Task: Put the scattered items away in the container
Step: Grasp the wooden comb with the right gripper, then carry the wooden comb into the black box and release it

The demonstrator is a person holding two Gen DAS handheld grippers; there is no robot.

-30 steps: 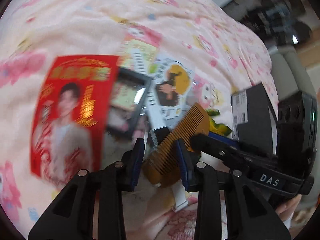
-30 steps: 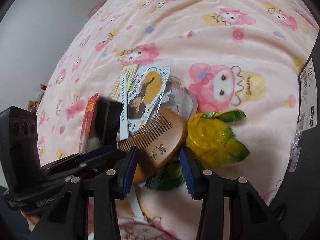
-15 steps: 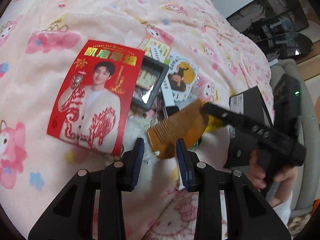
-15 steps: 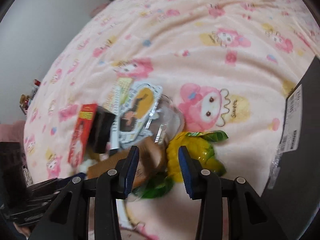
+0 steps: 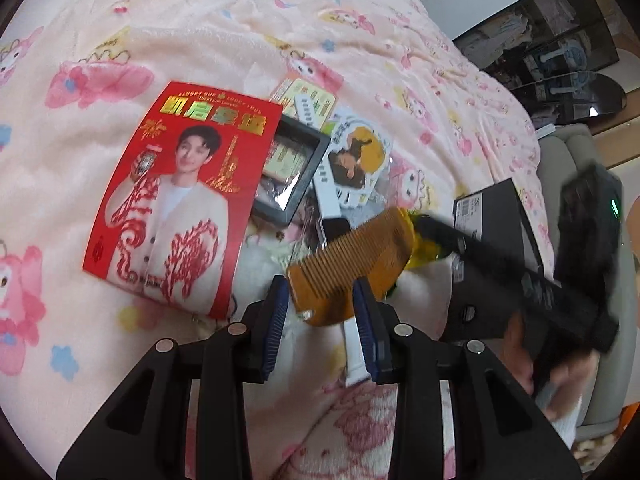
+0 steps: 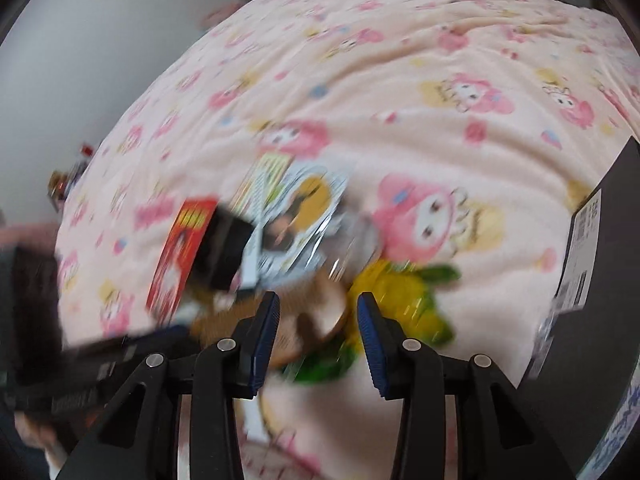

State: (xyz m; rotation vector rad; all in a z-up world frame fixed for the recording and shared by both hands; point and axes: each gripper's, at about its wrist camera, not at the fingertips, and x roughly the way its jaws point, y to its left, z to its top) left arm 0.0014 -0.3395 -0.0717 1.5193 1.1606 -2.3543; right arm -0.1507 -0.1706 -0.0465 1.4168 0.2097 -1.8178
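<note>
Sprawling across the pink blanket (image 5: 200, 20), clutter with black container (image 5: 496, 216) at three o'clock, wooden comb (image 5: 356, 256) between parted left gripper (image 5: 320, 304), right gripper (image 6: 318, 328) also apart (blurred): risking snagging neighbouring packets.

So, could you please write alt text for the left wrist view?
The open left gripper hovers over a wooden comb lying on a pink cartoon-print blanket. Left of the comb lies a red card showing a man, partly over a black frame; the right gripper reaches in from the right.
</note>
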